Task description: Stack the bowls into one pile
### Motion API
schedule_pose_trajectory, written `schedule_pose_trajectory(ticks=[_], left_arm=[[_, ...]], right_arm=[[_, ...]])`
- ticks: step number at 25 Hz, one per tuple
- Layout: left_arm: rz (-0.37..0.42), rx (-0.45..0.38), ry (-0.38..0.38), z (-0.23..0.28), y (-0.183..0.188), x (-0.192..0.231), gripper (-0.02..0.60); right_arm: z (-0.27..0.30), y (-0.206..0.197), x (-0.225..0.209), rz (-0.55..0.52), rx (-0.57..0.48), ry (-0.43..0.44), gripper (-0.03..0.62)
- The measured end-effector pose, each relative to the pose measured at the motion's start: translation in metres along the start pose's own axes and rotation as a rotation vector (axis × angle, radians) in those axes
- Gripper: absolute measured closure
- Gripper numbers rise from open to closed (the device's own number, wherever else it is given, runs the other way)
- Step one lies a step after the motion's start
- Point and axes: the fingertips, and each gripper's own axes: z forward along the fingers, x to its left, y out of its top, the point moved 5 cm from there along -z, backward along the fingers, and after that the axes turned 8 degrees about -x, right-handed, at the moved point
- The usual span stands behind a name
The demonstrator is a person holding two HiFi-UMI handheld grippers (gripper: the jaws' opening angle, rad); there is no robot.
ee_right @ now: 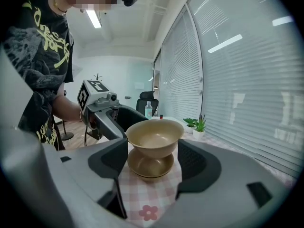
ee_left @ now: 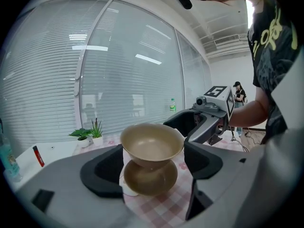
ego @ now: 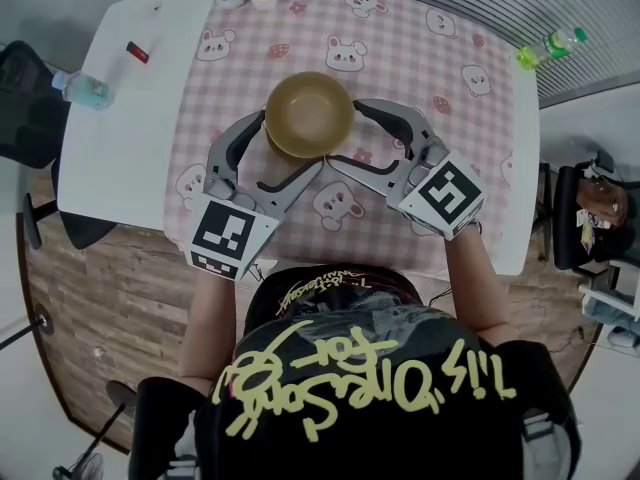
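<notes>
Bright even light, sharp, fisheye-warped edges

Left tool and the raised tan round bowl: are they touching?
Touching. The left gripper view shows the raised tan round bowl between the left tool's dark pads, rim pressed against both.

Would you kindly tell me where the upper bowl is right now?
The upper bowl is mid-table in the head view, clasped between the left gripper and the right gripper, just above the lower bowl on the pink checked cloth.
</notes>
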Motion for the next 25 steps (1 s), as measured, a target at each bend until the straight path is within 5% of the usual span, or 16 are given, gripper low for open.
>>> schedule_pose_trajectory(ticks=[25], left_arm=[[-0.049, 0.084, -0.019, 0.004, -0.041, 0.005, 0.183]], right_arm=[[0.015, -0.041, 0.007, 0.05, 0.066, 0.011, 0.279]])
